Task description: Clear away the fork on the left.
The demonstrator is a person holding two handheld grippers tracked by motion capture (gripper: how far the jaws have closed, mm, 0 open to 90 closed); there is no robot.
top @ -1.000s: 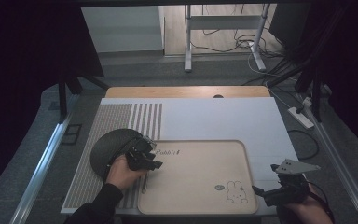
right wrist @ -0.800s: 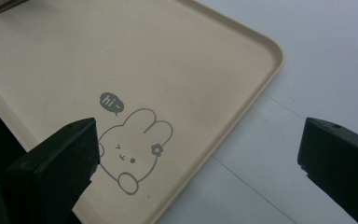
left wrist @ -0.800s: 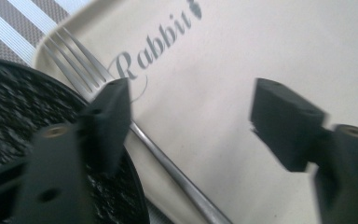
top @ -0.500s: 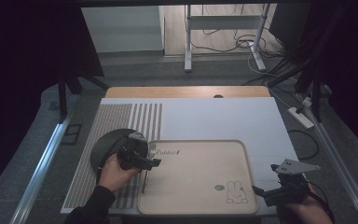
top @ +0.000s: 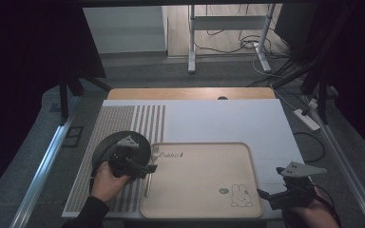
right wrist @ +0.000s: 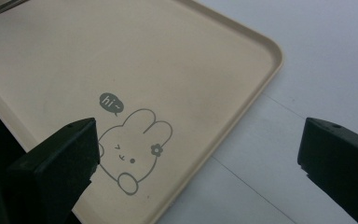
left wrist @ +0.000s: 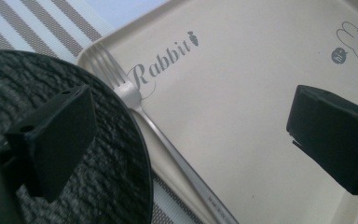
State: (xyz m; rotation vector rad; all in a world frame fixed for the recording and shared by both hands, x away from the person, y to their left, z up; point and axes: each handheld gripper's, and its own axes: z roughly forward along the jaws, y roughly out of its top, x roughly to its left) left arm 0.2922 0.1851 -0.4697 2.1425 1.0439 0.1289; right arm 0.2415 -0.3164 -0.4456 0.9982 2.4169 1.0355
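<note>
The slim silver metal fork point(left wrist: 168, 140) lies along the left rim of the beige rectangular plastic tray point(top: 204, 190), just beside the round black textured plate point(top: 105, 145). Your left gripper point(top: 148, 168) has just been opening; nothing sits between its jaws. Your right gripper point(top: 266, 194) hovers near the tray's right corner, jaws apart.

Your table point(top: 190, 93) has a light wooden top, largely covered by a white mat point(top: 218, 123) striped grey on its left part. Beyond it, your floor point(top: 138, 71) is grey, turning to wood farther back. A white metal stand point(top: 228, 33) sits there among loose cables point(top: 247, 45). Both flanks lie in deep shadow. A white power strip point(top: 306, 119) lies right of the table.
</note>
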